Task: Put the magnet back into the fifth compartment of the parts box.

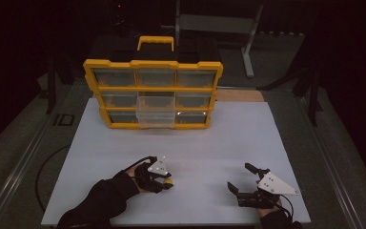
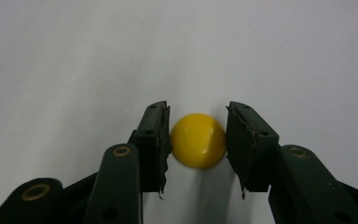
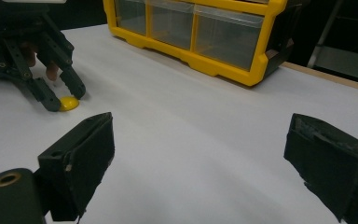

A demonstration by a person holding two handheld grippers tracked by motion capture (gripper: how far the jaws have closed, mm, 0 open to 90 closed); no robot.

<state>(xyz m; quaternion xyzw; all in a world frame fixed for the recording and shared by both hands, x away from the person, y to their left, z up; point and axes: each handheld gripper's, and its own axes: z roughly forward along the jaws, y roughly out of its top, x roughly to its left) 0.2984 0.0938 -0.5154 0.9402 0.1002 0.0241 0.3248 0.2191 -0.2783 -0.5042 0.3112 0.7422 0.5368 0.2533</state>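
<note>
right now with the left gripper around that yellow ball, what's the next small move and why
Probably lift the left gripper straight up a little. Its pads flank the yellow ball on both sides and look pressed against it while it sits on the white tabletop. The organizer has one middle drawer pulled out, a likely destination. The right gripper waits open.

Dim lab or workshop bench: white board (image 1: 228,143) on a table, yellow parts organizer (image 1: 153,93) at far side, metal stand (image 1: 219,24) behind.
</note>
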